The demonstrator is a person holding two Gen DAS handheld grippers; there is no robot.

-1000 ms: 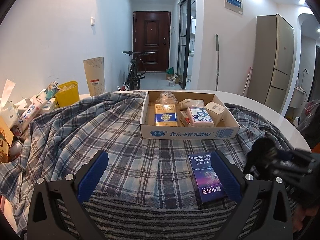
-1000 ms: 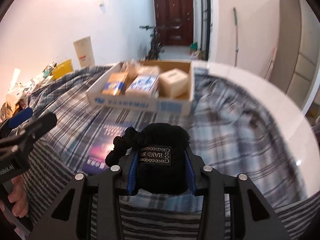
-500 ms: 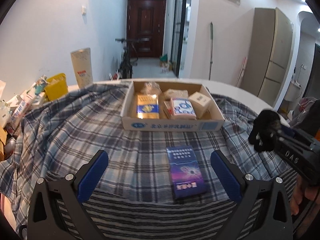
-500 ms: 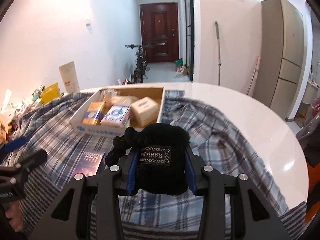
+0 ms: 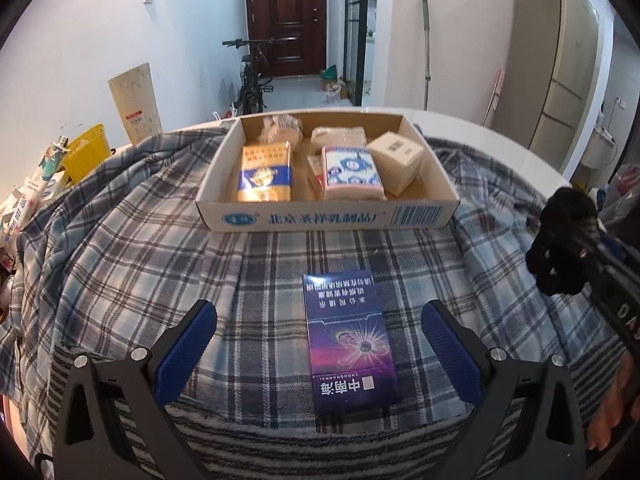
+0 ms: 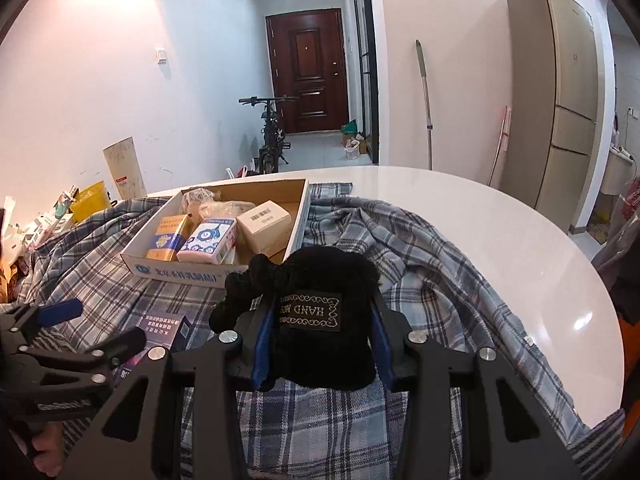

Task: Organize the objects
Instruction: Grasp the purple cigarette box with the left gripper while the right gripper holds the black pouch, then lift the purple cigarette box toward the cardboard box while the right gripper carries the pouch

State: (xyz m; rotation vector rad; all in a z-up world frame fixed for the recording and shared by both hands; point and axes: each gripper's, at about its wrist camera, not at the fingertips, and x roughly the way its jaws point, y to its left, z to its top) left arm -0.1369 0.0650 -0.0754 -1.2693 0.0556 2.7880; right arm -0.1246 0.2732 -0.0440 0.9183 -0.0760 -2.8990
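Note:
My right gripper is shut on a black knitted pouch with a "hand made" label, held above the plaid cloth; it also shows in the left wrist view. My left gripper is open, its fingers either side of a purple-blue box lying flat on the cloth; the box also shows in the right wrist view. A cardboard tray beyond it holds several packets and boxes; it also shows in the right wrist view.
A plaid cloth covers most of the round white table. Clutter and a yellow bin stand at the table's left edge. A bicycle, a door and a tall cabinet stand beyond.
The left gripper has shifted so the purple-blue box now lies centred between its fingers. The right gripper with the pouch has lifted and swung right.

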